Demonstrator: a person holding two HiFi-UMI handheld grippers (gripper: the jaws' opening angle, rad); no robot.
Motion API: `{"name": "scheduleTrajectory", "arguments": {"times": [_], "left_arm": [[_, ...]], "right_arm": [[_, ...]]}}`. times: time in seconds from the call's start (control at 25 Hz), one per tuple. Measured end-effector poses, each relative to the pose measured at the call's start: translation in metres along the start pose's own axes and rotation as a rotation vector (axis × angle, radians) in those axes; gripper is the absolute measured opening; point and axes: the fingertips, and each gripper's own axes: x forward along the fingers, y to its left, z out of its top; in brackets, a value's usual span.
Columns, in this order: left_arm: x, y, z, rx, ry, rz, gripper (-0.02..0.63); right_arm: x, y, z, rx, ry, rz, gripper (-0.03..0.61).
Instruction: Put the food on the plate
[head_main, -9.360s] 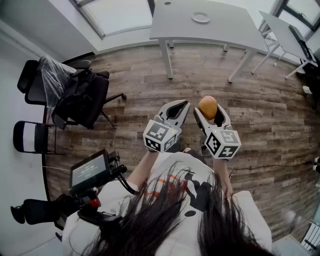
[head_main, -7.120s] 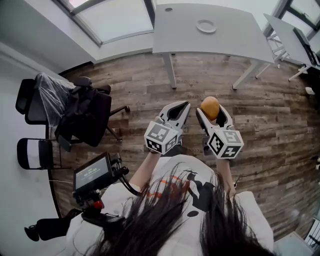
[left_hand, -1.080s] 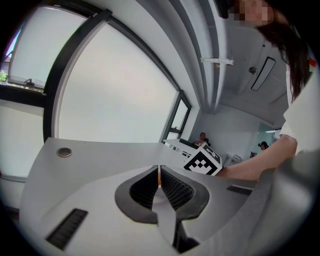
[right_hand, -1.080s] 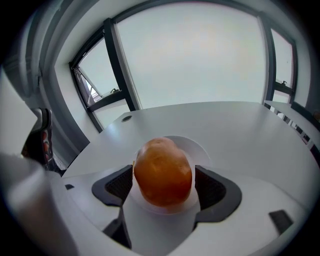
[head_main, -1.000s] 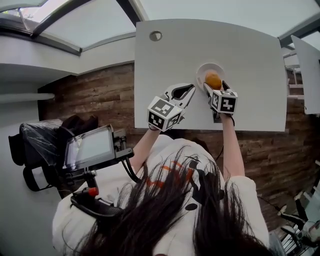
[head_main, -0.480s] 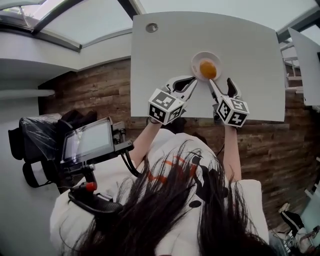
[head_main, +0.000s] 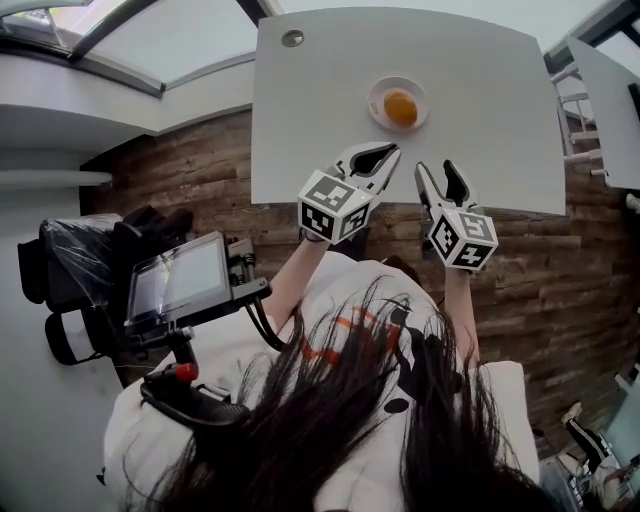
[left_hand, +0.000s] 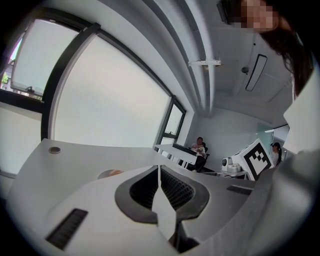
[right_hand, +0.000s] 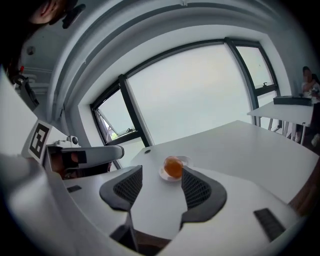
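The white tabletop (head_main: 480, 140) carries a small plate (head_main: 376, 92). The right gripper (head_main: 436, 170) hangs near the plate, on the person's side of it, jaws about half apart and empty, having just been closing on nothing. The left gripper (head_main: 386, 152), also near the plate, is clenched and empty. The orange (head_main: 400, 107) sits on the plate

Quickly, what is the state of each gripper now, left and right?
Left gripper: closed, empty.
Right gripper: open, empty, its jaws have just been closing; the orange lies on the plate.
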Motion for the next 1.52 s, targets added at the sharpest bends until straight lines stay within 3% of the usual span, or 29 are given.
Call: {"name": "scheduleTrajectory", "arguments": {"times": [0.12, 0.48, 1.24, 1.52], "left_arm": [[-0.010, -0.025, -0.005, 0.000, -0.013, 0.010, 0.006], [-0.042, -0.141, -0.059, 0.033, -0.013, 0.028, 0.006], [-0.085, -0.160, -0.114, 0.027, 0.120, 0.046, 0.006], [-0.169, -0.162, -0.122, 0.067, 0.093, 0.040, 0.006]], "right_arm": [[-0.029, 0.010, -0.002, 0.011, -0.028, 0.019, 0.161], [-0.141, 0.015, -0.045, 0.005, -0.054, 0.093, 0.156], [-0.157, 0.031, -0.089, 0.056, -0.017, 0.073, 0.156], [-0.176, 0.099, -0.099, 0.043, -0.065, 0.062, 0.156]]}}
